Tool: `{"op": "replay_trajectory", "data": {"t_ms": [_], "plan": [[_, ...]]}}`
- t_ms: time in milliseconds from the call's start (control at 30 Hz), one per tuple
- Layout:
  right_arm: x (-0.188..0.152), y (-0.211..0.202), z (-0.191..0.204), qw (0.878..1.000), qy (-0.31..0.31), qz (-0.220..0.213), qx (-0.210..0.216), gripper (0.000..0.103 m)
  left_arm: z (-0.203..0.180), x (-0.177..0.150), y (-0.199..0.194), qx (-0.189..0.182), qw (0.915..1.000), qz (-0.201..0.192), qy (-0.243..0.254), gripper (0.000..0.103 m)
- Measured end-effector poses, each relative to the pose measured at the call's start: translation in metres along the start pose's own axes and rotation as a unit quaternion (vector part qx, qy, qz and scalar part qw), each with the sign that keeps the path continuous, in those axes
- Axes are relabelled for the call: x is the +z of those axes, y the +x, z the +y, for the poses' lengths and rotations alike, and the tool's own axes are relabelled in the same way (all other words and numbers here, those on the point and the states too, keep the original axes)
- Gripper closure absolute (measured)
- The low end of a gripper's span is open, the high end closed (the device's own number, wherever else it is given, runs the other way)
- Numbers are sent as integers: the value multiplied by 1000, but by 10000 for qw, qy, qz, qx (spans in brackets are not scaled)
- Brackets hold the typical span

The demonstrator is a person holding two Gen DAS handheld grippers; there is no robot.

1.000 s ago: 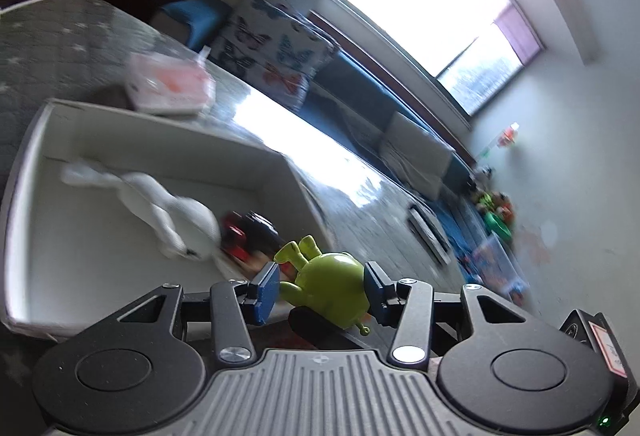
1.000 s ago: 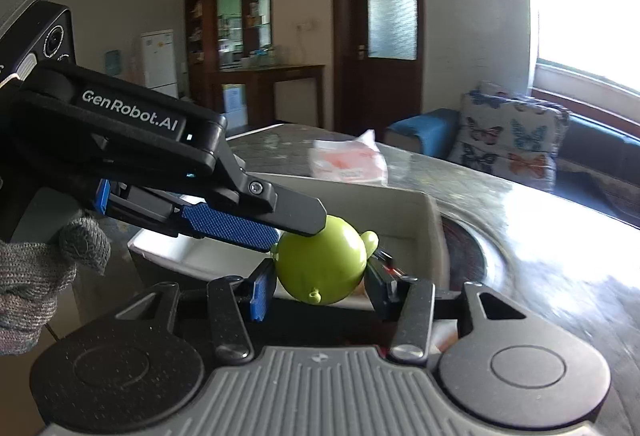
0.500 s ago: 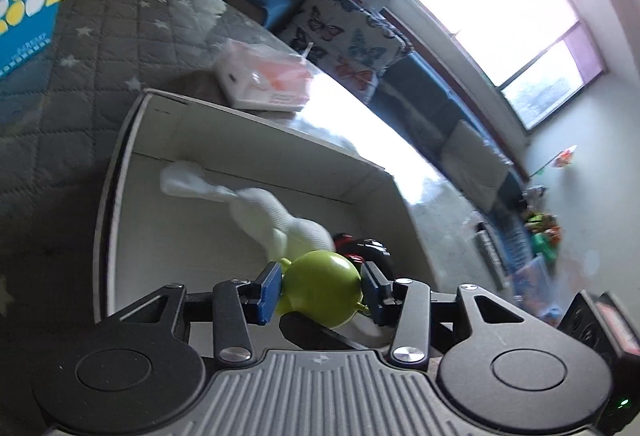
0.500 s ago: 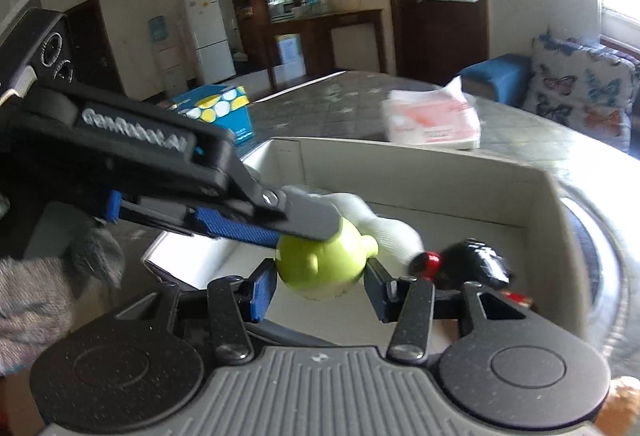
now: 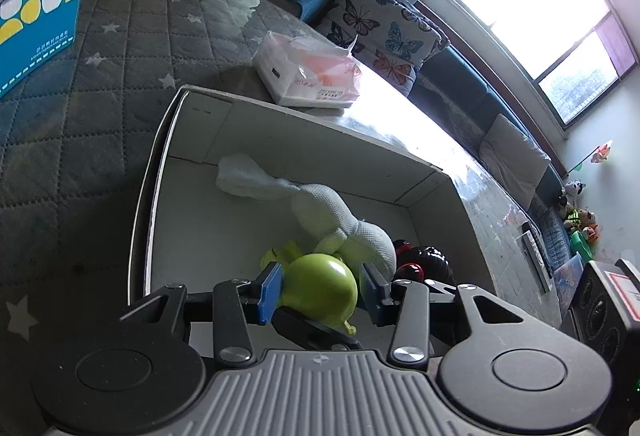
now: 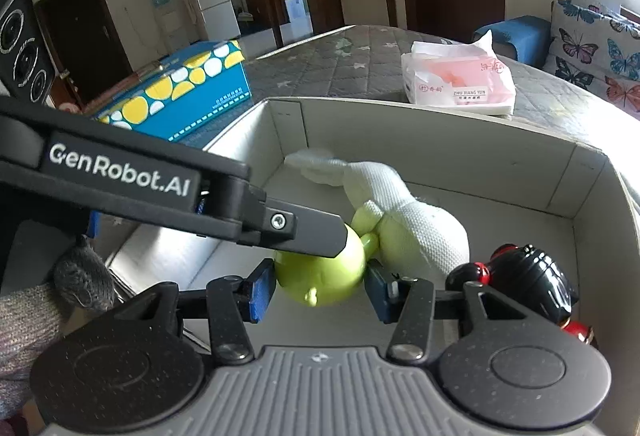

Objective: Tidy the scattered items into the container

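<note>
A green round toy figure [image 5: 320,288] [image 6: 320,276] sits between the fingers of both grippers, low inside the white cardboard box [image 5: 320,140] [image 6: 440,140]. My left gripper [image 5: 322,296] and my right gripper [image 6: 318,290] each close on it from crossing directions. The left gripper's finger [image 6: 296,232] lies across the toy's top in the right wrist view. A white sock [image 5: 320,212] [image 6: 404,212] and a black and red toy [image 5: 424,260] [image 6: 532,276] lie in the box beside it.
A pink tissue pack [image 5: 312,72] [image 6: 460,80] lies behind the box on the grey quilted surface [image 5: 120,56]. A blue and yellow tissue box [image 5: 32,12] [image 6: 176,96] stands at the left. A gloved hand [image 6: 60,296] holds the left gripper.
Both grippers have carried the green toy from above the box's near edge down into the box, beside the white sock. The views have tilted downward.
</note>
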State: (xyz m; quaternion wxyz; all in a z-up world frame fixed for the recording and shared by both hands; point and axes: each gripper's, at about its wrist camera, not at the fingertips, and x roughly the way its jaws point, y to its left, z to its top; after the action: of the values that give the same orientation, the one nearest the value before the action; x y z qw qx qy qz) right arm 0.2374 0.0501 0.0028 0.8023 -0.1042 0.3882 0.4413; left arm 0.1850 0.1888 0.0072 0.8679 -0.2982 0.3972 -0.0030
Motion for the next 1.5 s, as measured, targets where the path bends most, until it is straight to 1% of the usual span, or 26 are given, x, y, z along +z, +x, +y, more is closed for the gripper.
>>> {"op": "replay_trajectory", "data": {"t_ms": [67, 133, 267, 467, 533, 633, 667, 700, 800, 867, 900, 933, 1067, 1100, 1133, 1267, 1500], "plan": [[0, 0, -1, 10000, 14, 1, 22, 52, 0, -1, -1, -3, 10000, -18, 12, 58], [-1, -3, -2, 10000, 33, -27, 43, 44, 0, -1, -2, -39, 10000, -36, -7, 58], [-2, -14, -1, 9999, 39, -147, 36, 43, -1, -2, -6, -54, 10000, -67, -31, 58], [-4, -42, 4, 9988, -59, -495, -34, 42, -7, -3, -17, -39, 9998, -171, 43, 58], [-7, -54, 7, 9978, -92, -645, -84, 34, -12, -6, -23, -77, 9996, -235, 114, 58], [-12, -74, 10, 9959, -142, -883, -149, 31, -24, -11, -33, -157, 9989, -330, 279, 58], [-15, -81, 12, 9952, -149, -954, -170, 29, -29, -14, -36, -174, 9987, -355, 327, 58], [-18, -87, 13, 9946, -157, -1009, -196, 25, -33, -16, -39, -204, 9983, -377, 386, 58], [-28, -102, 18, 9928, -232, -1132, -316, 24, -46, -26, -44, -288, 9971, -403, 582, 58], [-37, -111, 20, 9919, -254, -1187, -378, 21, -54, -33, -47, -311, 9963, -414, 693, 58], [-41, -115, 20, 9914, -263, -1215, -414, 16, -57, -36, -48, -325, 9959, -408, 733, 58], [-45, -119, 21, 9906, -274, -1251, -472, 13, -60, -40, -49, -345, 9956, -397, 774, 58], [-61, -133, 21, 9885, -270, -1345, -633, 11, -72, -55, -51, -422, 9938, -366, 965, 58], [-66, -137, 20, 9880, -232, -1370, -670, 5, -75, -59, -52, -447, 9932, -368, 1007, 58], [-70, -140, 20, 9873, -212, -1403, -714, 1, -78, -62, -53, -473, 9926, -372, 1055, 58], [-86, -151, 18, 9846, -177, -1533, -817, 0, -89, -75, -53, -530, 9905, -342, 1221, 58], [-110, -160, 14, 9808, 61, -1723, -915, 0, -97, -93, -46, -592, 9893, -191, 1316, 58]]}}
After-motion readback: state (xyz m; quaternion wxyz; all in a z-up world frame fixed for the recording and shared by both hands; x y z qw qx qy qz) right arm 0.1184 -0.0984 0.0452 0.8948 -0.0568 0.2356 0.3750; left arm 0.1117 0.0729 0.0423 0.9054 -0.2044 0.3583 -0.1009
